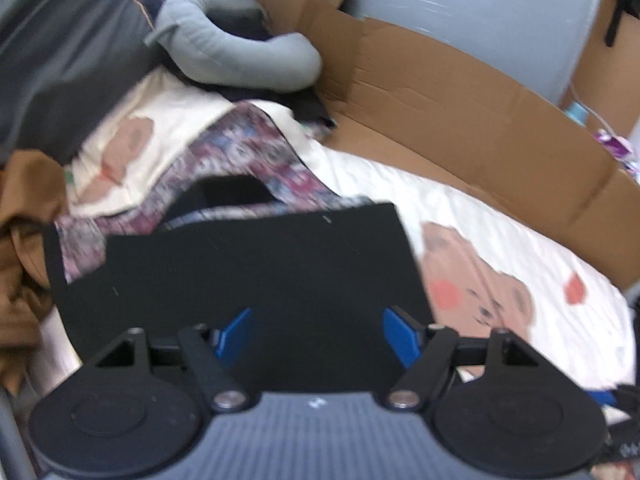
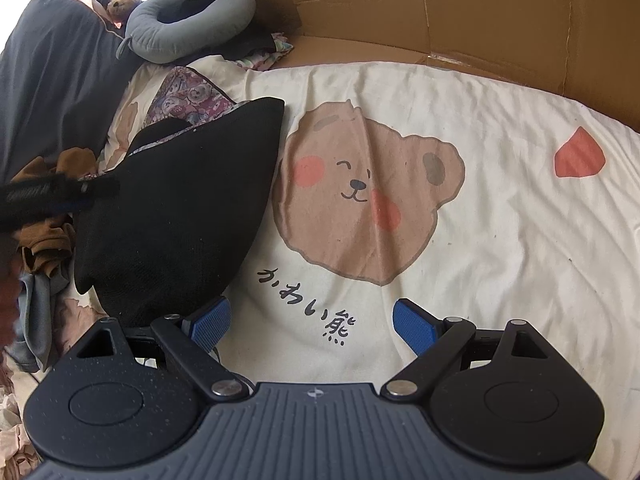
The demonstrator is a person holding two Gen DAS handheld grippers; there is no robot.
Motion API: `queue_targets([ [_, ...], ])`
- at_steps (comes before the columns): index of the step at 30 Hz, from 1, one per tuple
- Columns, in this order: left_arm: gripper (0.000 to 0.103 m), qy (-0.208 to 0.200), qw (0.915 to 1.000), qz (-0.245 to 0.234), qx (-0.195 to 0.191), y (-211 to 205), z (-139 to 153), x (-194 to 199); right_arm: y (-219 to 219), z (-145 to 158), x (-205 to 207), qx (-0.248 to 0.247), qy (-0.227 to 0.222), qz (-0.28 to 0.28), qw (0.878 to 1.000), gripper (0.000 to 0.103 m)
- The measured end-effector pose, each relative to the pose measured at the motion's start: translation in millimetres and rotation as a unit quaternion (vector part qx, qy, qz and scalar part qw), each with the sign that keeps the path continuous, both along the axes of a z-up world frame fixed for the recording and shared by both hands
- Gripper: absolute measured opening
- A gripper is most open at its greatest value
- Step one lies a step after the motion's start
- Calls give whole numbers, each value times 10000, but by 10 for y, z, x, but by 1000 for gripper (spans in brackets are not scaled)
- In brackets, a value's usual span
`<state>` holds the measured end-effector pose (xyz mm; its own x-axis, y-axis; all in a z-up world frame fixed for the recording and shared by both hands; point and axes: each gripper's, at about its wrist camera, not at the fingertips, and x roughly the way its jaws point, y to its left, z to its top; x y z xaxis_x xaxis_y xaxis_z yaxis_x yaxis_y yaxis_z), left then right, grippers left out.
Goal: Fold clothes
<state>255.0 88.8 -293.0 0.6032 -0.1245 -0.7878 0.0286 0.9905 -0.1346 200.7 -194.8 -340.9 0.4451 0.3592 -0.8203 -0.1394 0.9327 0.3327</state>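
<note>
Black garment (image 2: pixel 176 208) lies folded, apparently finished (left view is blurred); brown clothes (image 2: pixel 44 216) remain. Left gripper (image 1: pixel 316 332) and right gripper (image 2: pixel 310 322) gape wide, holding nothing.

left wrist: close over black garment (image 1: pixel 240 272) | right wrist: beside it, shared

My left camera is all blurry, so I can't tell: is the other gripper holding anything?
Observer: No. The right gripper is open and holds nothing, over the cream bear-print bedsheet.
Child: Is it near the flat black garment?
Observer: Yes. One blue fingertip is right at the near edge of the flat black garment; the other is over bare sheet.
Child: Does the sheet have words?
Observer: Yes, black Japanese characters sit below the brown bear face.
</note>
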Motion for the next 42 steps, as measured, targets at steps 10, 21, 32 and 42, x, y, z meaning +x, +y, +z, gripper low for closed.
queue_targets([
  [10,91,-159,9968,35,780,270,-245,511,-5,-10,-7,38,23,20,10000,92],
  [21,94,152,9967,-238,760,646,-616,1023,-7,-46,-33,54,93,46,9999,92],
  [32,19,42,9942,-668,840,617,-459,899,-58,-59,-41,57,105,20,9999,92],
  [42,6,-149,9935,-1124,70,426,-129,499,-69,17,-14,386,48,10,9992,92],
])
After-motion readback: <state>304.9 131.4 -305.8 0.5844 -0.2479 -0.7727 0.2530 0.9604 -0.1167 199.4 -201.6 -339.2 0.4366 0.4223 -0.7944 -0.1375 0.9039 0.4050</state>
